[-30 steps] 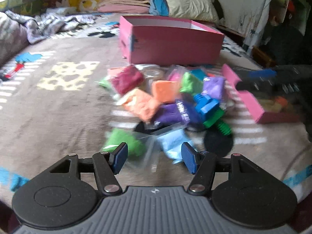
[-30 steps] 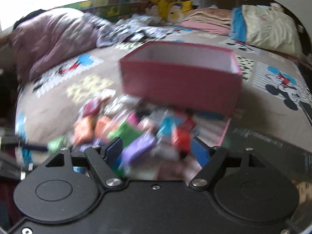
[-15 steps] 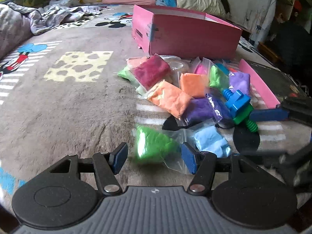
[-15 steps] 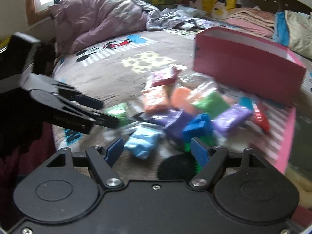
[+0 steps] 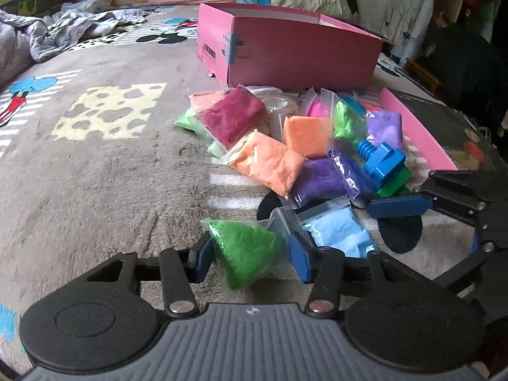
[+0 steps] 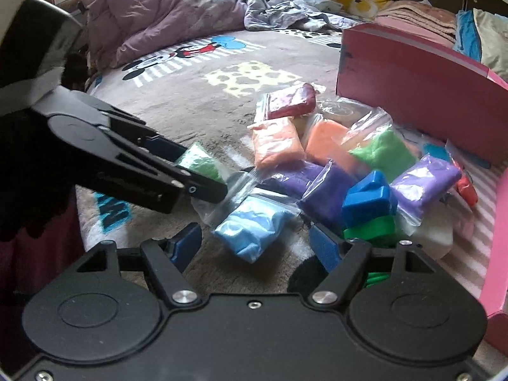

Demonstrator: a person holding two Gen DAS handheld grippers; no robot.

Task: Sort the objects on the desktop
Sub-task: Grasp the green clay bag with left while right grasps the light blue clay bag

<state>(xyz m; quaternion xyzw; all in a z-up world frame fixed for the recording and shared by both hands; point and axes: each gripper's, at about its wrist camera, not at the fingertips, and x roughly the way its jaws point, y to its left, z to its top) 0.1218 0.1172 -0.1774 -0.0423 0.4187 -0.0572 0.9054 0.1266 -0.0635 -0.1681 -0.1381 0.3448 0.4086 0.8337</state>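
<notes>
- The left gripper (image 5: 250,254) has come in over the last second from hovering short of the pile, and its blue pads now stand on either side of the bright green clay lump in a clear plastic bag (image 5: 246,250); the jaws look released, not yet clenched, though contact on the right pad is hard to judge.
- That green bag lies on the grey cartoon-print bed blanket (image 5: 95,171), at the near edge of the heap, just beside the pale blue clay bag (image 5: 339,233).
- The right gripper (image 6: 255,247) has swung across from the far side, and now hangs with its jaws released, around the pale blue bag's near end without holding it.
- The rest of the heap sits untouched: orange clay bags (image 5: 270,162), purple clay bags (image 5: 320,181), a dark red clay bag (image 5: 233,116) and a blue-and-green plastic toy bolt (image 5: 384,165).
- The open pink cardboard box (image 5: 298,54) stands behind the heap, so sorting looks barely begun; both grippers seem set for a first pickup.
</notes>
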